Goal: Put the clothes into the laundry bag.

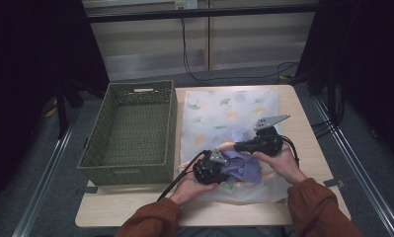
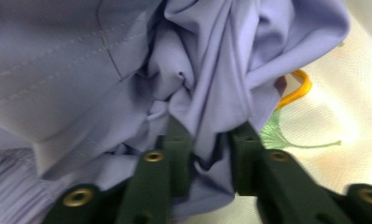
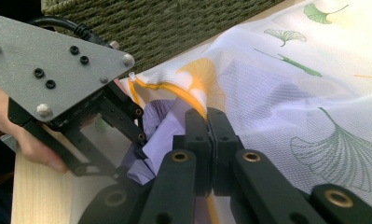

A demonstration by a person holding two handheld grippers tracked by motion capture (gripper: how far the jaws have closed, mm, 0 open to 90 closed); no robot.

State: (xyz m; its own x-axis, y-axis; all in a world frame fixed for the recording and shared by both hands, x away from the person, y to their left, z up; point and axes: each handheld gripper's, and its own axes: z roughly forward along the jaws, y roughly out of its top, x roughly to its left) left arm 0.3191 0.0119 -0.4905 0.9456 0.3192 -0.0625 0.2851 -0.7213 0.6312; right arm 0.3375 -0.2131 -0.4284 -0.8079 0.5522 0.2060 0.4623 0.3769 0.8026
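A white mesh bag (image 1: 229, 111) printed with ginkgo leaves lies flat on the wooden table (image 1: 150, 207). A lavender garment (image 1: 244, 168) is bunched at the bag's near, orange-trimmed mouth (image 3: 193, 95). My left gripper (image 2: 207, 135) is shut on a fold of that garment (image 2: 127, 70), the cloth squeezed between both pads. My right gripper (image 3: 207, 114) is shut on the orange rim of the bag and holds it just above the garment (image 3: 160, 126). In the high view the left gripper (image 1: 219, 165) and the right gripper (image 1: 236, 146) sit close together over the bag's near end.
An empty green woven basket (image 1: 135, 128) stands on the table's left half, right beside the bag; its wall (image 3: 165, 28) rises behind the left gripper's grey plate (image 3: 48, 65). Cables trail from both grippers. Dark curtains flank the table.
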